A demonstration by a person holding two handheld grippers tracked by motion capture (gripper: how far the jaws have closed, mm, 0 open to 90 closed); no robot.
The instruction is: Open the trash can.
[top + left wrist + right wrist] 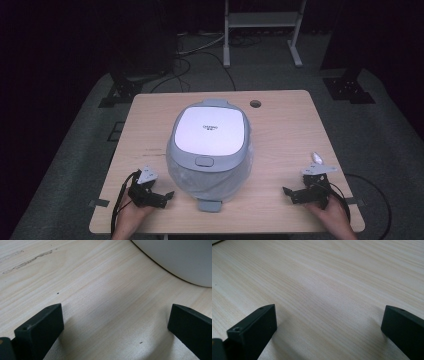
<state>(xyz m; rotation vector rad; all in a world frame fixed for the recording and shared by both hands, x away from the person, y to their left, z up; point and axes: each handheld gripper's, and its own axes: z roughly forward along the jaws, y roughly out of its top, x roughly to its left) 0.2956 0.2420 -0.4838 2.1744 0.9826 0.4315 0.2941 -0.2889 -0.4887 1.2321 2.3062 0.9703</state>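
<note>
Nearest my high view, two hands hold the grippers at the near edge of the pale wooden table [295, 120]. I use the grey-and-white rounded rice cooker with its closed glossy lid [210, 150] as landmark; it sits mid-table. Small grey lettering is printed on the lid, too fine for me to read.

I see the left gripper [159, 196] just left of the cooker's near side, and the right gripper [295, 193] well to the cooker's right. Both have their jaws spread wide with nothing between them, and neither touches the cooker.

From the left gripper view I get the cooker's white curved wall [180, 260] beyond the jaws at upper right, near but apart, plus a scuff on the wood. My right gripper view gives bare wood grain between its jaws.
</note>
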